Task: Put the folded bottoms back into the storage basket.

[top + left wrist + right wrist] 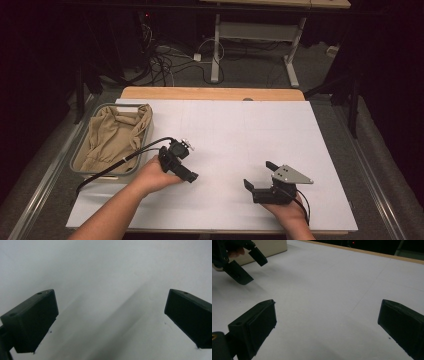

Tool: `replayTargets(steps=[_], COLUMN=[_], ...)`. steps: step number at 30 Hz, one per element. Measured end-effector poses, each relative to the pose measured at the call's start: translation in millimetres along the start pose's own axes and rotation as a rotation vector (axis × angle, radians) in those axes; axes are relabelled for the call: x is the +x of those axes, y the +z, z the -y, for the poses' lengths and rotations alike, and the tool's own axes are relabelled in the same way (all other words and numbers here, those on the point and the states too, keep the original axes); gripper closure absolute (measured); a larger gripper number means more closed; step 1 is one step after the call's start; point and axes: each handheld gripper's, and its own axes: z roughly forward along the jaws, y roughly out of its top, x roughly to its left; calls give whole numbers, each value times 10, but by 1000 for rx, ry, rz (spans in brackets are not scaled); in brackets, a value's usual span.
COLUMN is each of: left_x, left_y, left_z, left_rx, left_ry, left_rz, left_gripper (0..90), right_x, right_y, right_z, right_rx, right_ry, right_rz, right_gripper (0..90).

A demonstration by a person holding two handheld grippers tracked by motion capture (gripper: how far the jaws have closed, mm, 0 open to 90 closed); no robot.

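On the white table top (240, 130), my left gripper (190, 161) is held low at the left of middle, a hand wrapped around it. Its jaws stand wide apart over bare white surface, so the left gripper (111, 312) is open with nothing between them. My right gripper (258, 175) rests near the front edge, topped by a grey three-cornered plate (291, 174). The right gripper (327, 322) is open too, with only white surface in the gap. In the right gripper view, the left gripper (249, 265) hangs open at the upper left.
A grey basket (120, 105) lined with beige cloth (112, 137) stands at the table's left edge, and its beige side (269, 246) appears in the right gripper view. A wooden strip (210, 93) borders the far edge. Cables and desk legs lie on the floor beyond.
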Motion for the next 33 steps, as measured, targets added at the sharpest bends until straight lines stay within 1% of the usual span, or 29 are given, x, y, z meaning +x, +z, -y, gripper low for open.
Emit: replayTargets(steps=[4,7,10,12,15,17,19,24,25,26,27,28,29,33], left_x=[-1,-5,-5,-1,12,22,24,4,-1,-11,-14,-4,3,-15], left_y=[69,87,80,67,41,32,24,-10,-29,-41,-33,-17,-12,-17], left_z=[139,248,378,465,589,655,702,827,860,878,872,858,850,865], left_rx=[-136,-261,-412,-514,-656,-727,-773,-861,-881,-898,-900,-888,-881,-893], left_ry=[-1,7,21,21,3,-5,-3,40,46,55,63,60,54,70], left_rz=[37,50,58,65,81,94,102,121,117,103,106,125,133,133], left_gripper=[0,0,0,0,0,0,0,0,0,0,0,0,0,0], right_x=[1,6,13,16,23,24,25,34,37,42,46,49,53,66], right_y=[-4,0,-1,-2,-8,-13,-28,-91,-101,-112,-120,-127,-132,-127], right_z=[2,7,8,9,9,10,12,24,29,33,37,40,42,58], right_rx=[-3,-4,-9,-15,-22,-30,-37,-64,-68,-68,-70,-70,-71,-63], right_ry=[1,2,2,0,1,-2,3,4,2,2,2,3,5,2], right_rz=[0,-1,0,0,4,8,14,28,31,36,41,45,52,64], right_gripper=[25,22,13,8,6,6,6,5,5,5,5,5,5,5])
